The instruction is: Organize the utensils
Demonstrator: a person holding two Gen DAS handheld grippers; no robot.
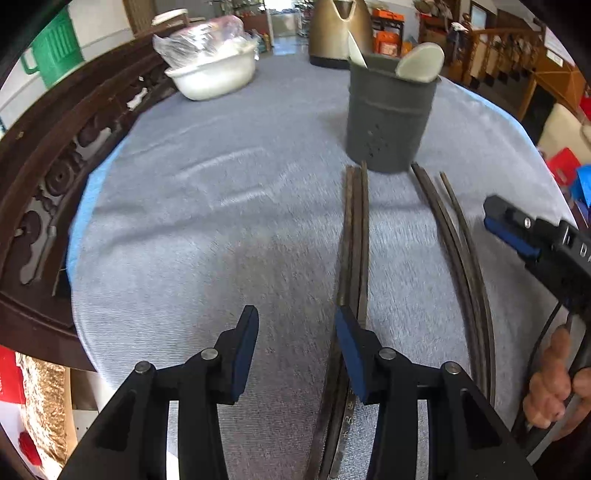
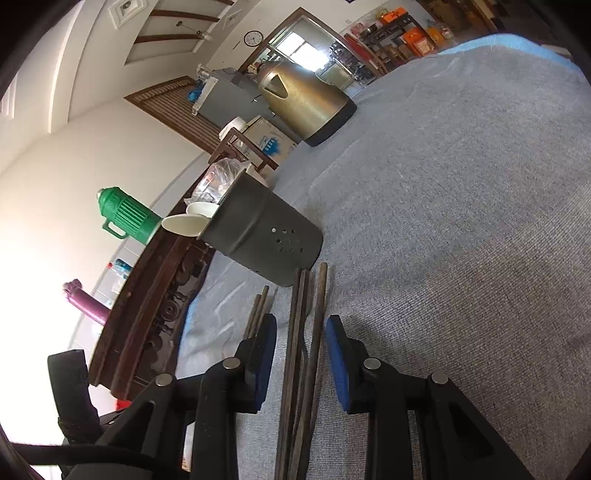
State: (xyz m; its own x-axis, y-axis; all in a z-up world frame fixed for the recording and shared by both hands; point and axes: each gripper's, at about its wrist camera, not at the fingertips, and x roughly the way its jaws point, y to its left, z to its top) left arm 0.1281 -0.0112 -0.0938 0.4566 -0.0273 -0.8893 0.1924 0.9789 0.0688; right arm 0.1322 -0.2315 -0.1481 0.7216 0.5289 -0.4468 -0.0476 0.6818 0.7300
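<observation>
A dark grey utensil holder [image 1: 388, 118] stands on the grey cloth with two white spoons [image 1: 421, 62] in it; it also shows in the right wrist view [image 2: 262, 236]. Dark chopsticks lie on the cloth in two bundles: one [image 1: 354, 236] just in front of the holder, another [image 1: 458, 251] further right. My left gripper [image 1: 295, 343] is open, its right finger beside the first bundle. My right gripper [image 2: 301, 358] is open with jaws either side of several chopsticks [image 2: 303, 332], holding nothing. It also appears in the left wrist view [image 1: 517, 232].
A gold kettle [image 1: 340, 33] stands behind the holder, also in the right wrist view [image 2: 306, 99]. A white basin with a plastic bag [image 1: 214, 70] sits at the back left. A carved dark wooden rail [image 1: 55, 177] borders the table's left. A green thermos [image 2: 125, 218] stands beyond it.
</observation>
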